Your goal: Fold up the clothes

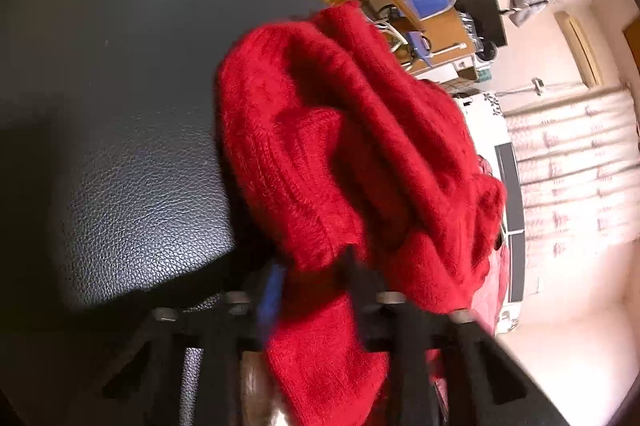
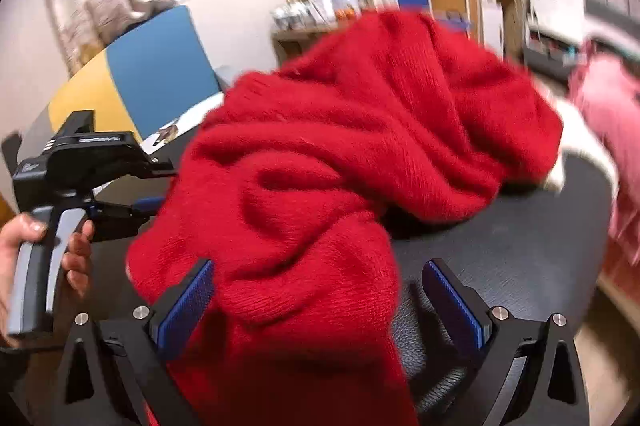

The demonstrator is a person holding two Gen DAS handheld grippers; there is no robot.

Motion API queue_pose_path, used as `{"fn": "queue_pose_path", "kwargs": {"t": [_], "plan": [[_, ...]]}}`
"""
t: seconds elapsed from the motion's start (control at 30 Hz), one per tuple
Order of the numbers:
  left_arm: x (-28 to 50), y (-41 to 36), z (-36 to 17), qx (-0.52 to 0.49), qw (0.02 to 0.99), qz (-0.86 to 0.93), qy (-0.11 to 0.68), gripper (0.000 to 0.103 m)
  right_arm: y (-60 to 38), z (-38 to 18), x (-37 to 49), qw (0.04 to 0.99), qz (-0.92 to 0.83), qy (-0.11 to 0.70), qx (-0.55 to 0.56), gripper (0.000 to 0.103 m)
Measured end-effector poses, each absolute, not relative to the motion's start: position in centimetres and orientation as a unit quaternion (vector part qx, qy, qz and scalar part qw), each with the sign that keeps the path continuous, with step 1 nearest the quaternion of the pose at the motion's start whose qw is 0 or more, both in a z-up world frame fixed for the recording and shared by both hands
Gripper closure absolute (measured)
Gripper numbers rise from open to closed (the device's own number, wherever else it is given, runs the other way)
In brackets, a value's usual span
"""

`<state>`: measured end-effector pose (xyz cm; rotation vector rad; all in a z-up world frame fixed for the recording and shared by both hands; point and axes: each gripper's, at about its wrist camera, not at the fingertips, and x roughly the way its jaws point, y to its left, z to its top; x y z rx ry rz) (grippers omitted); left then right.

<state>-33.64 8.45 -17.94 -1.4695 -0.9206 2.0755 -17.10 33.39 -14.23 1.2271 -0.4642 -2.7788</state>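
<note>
Black table (image 2: 520, 258) — red sweater (image 2: 340, 154) between both tongs

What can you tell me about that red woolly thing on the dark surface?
The red sweater is a fuzzy knit with ribbed bands, and looks soft and thick. It lies crumpled in a heap on the black, leather-look surface, not yet folded. The left tool is pinched shut on a ribbed edge of it. The right tool stands open, with part of the knit lying between its blue pads; whether they touch it is unclear.
</note>
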Motion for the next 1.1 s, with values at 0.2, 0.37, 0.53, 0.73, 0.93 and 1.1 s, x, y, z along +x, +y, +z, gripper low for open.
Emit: {"fn": "queue_pose_path", "kwargs": {"t": [0.2,0.37,0.53,0.73,0.93,1.1], "plan": [[-30.7,6.8,-12.7,-0.453,0.29,0.759,-0.367,0.095,33.5,-14.0,-16.4,0.104,-0.881,-0.241,0.394,0.006],[-26.3,2.7,-8.2,-0.382,0.34,0.769,-0.384,0.095,30.1,-14.9,-14.6,0.268,-0.784,-0.405,0.388,0.043],[-19.3,-5.2,-4.8,-0.333,0.331,0.801,-0.373,0.095,18.2,-10.9,-10.4,0.449,-0.729,-0.333,0.395,0.035],[-8.4,-13.7,-6.7,-0.336,0.297,0.831,-0.329,0.102,8.7,-10.3,-5.1,0.509,-0.682,-0.233,0.47,0.018],[-2.0,-20.4,-13.2,-0.403,0.19,0.828,-0.339,0.076,10.3,-12.2,-0.2,0.467,-0.672,-0.149,0.555,0.01],[-4.0,-20.8,-14.5,-0.401,0.16,0.827,-0.36,0.047,16.0,-10.0,-0.6,0.356,-0.747,-0.133,0.545,0.004]]}}
